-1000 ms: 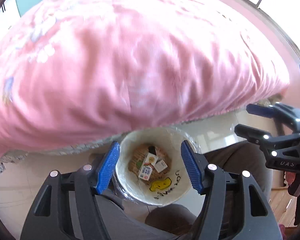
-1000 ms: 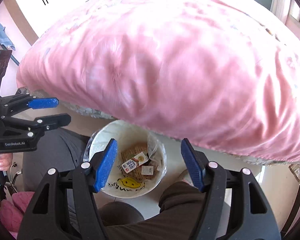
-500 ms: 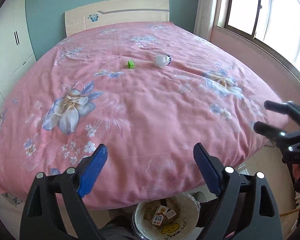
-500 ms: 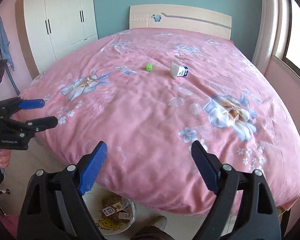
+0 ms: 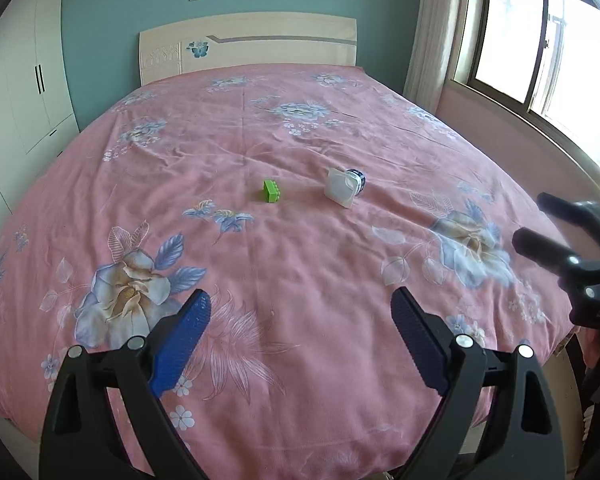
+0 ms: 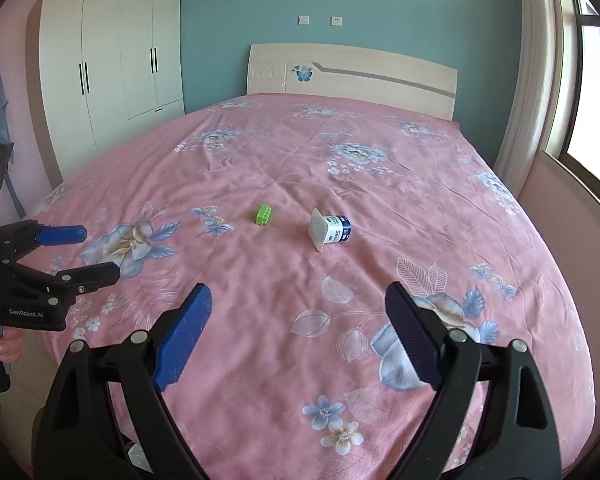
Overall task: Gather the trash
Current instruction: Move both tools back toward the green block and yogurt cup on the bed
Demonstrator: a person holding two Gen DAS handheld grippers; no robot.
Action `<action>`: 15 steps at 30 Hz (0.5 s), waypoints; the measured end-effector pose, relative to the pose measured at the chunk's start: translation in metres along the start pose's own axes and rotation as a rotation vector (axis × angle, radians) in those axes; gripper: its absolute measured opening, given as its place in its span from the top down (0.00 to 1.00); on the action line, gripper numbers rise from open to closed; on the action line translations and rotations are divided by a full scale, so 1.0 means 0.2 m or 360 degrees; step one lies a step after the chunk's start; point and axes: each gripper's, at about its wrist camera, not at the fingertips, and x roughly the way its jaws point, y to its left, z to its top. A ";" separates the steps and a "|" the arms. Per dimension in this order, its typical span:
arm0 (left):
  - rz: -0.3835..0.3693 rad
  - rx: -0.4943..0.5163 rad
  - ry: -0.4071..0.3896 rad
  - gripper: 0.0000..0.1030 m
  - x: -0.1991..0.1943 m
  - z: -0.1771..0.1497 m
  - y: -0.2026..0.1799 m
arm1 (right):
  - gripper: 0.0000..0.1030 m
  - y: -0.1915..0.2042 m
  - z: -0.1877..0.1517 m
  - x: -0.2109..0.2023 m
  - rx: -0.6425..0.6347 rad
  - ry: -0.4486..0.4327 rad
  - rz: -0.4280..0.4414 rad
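Observation:
A white yogurt cup (image 5: 345, 187) with a dark blue label lies on its side in the middle of the pink floral bed (image 5: 300, 280); it also shows in the right wrist view (image 6: 331, 230). A small green toy brick (image 5: 271, 191) sits to its left, also in the right wrist view (image 6: 263, 214). My left gripper (image 5: 300, 328) is open and empty above the bed's near edge. My right gripper (image 6: 298, 324) is open and empty, also well short of both objects. The right gripper shows in the left view (image 5: 540, 220), and the left gripper shows in the right view (image 6: 88, 252).
A headboard (image 6: 352, 76) stands at the far end against a teal wall. A white wardrobe (image 6: 108, 68) is at the left. A window (image 5: 540, 48) with a curtain is at the right. The trash basket is out of view.
Both grippers have lifted from looking down into the trash basket at the bed's foot to looking across the bed top. The basket has left both views. Both jaws stay open.

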 end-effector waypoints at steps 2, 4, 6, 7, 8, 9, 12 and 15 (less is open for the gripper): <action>0.0013 -0.0011 -0.0002 0.10 0.08 0.07 0.01 | 0.16 -0.04 0.06 0.09 0.0003 0.0005 0.0013; 0.0025 -0.0028 0.0004 0.10 0.17 0.14 0.03 | 0.16 -0.07 0.10 0.19 0.0009 0.0014 0.0023; 0.0041 -0.0047 0.0020 0.10 0.27 0.20 0.05 | 0.16 -0.11 0.13 0.29 0.0020 0.0029 0.0029; 0.0044 -0.0054 0.0029 0.10 0.32 0.22 0.06 | 0.16 -0.13 0.15 0.34 0.0027 0.0041 0.0034; 0.0051 -0.0056 0.0043 0.10 0.38 0.25 0.07 | 0.16 -0.14 0.16 0.40 0.0034 0.0052 0.0033; 0.0057 -0.0058 0.0058 0.10 0.43 0.27 0.08 | 0.16 -0.16 0.18 0.45 0.0039 0.0063 0.0029; 0.0078 -0.0075 0.0088 0.10 0.58 0.32 0.11 | 0.16 -0.19 0.21 0.61 0.0045 0.0092 0.0028; 0.0089 -0.0101 0.0132 0.10 0.74 0.37 0.14 | 0.16 -0.22 0.25 0.78 0.0062 0.0121 0.0026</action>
